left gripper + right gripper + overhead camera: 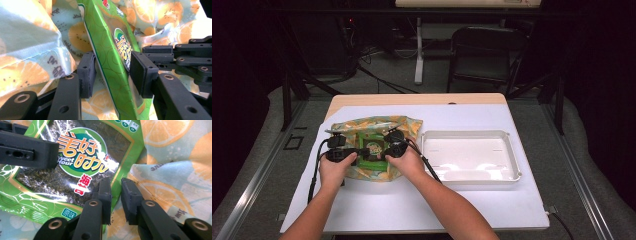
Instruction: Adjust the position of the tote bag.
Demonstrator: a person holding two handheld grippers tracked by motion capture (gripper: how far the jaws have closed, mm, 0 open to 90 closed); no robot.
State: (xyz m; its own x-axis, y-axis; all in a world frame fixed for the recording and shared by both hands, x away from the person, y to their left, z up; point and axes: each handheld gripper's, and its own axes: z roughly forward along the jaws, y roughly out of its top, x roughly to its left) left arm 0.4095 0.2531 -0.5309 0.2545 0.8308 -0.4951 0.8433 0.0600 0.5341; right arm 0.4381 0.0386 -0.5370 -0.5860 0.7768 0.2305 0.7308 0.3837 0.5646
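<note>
A green seaweed snack packet (373,148) lies on a cloth printed with orange slices (362,125) at the table's left. In the left gripper view the packet (110,62) stands tilted on edge between my left gripper's (113,72) two pads, and both pads touch it. My right gripper (116,200) is nearly closed, with the packet's (75,170) right edge pinched between its pads, next to a fold of the cloth (175,182). From above, the left gripper (362,151) and right gripper (385,150) face each other across the packet.
A shallow white tray (472,133) sits just right of the cloth on a white sheet (412,200) that covers the table. A black chair (484,55) and dark frame posts stand beyond the far edge.
</note>
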